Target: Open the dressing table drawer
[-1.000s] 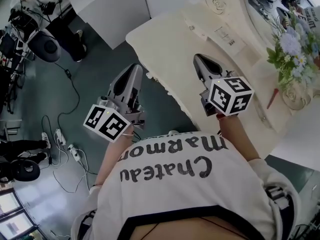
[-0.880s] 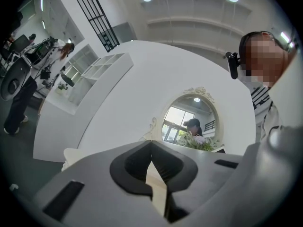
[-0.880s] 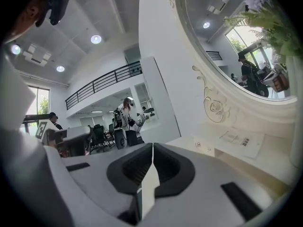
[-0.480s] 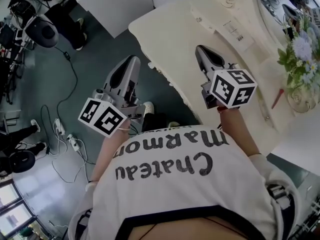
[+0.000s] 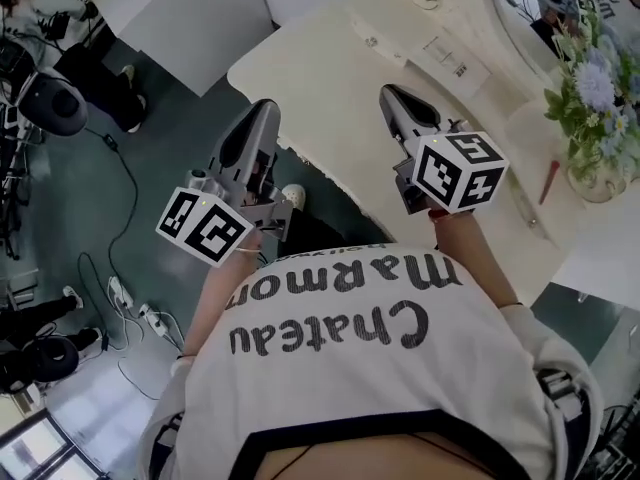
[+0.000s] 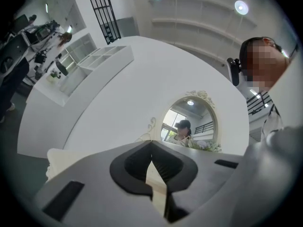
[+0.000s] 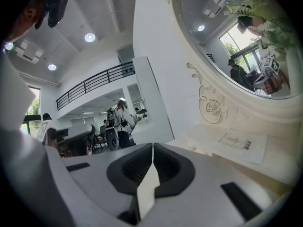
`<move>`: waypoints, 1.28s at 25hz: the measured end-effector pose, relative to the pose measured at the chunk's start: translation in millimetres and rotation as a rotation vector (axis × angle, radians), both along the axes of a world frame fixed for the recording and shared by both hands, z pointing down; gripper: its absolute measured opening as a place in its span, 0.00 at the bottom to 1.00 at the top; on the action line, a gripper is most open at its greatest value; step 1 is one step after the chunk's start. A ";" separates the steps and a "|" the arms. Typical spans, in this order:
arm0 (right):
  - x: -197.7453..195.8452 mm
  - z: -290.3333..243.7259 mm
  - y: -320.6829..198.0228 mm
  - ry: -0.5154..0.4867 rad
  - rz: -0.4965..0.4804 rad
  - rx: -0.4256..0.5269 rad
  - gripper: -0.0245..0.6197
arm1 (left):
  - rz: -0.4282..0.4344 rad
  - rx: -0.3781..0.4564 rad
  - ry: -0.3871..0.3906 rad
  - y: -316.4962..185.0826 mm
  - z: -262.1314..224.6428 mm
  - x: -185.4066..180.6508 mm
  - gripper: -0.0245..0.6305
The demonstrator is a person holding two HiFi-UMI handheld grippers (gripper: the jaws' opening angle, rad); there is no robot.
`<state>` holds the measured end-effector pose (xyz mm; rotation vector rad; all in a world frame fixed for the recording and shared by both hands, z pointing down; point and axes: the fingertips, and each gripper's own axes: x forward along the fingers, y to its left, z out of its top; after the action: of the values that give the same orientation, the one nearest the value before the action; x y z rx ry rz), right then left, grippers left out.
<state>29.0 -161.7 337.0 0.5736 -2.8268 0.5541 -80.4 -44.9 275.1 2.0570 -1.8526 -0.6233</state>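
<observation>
I am holding my left gripper [image 5: 262, 110] just off the scalloped front edge of the cream, carved dressing table [image 5: 330, 83] and my right gripper [image 5: 392, 94] over its top, both with jaws pressed together and nothing between them. The drawer is showing in no view; I am judging that it sits under that front edge. To do this well, I am planning to sink lower, part one pair of jaws, grip the drawer front squarely and draw straight toward me.

Flowers [image 5: 585, 88] in vase [image 5: 598, 183], paper sheet [image 5: 441, 54]
</observation>
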 end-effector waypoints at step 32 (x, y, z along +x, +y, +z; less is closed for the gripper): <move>-96.8 23.9 -123.3 0.077 0.482 -0.050 0.08 | 0.476 -0.042 -0.013 -188.0 6.6 -141.2 0.07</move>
<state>-67.8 -285.1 360.8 1.2494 -2.5892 0.6604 -221.5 -232.9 281.7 2.3552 -1.2900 -0.4373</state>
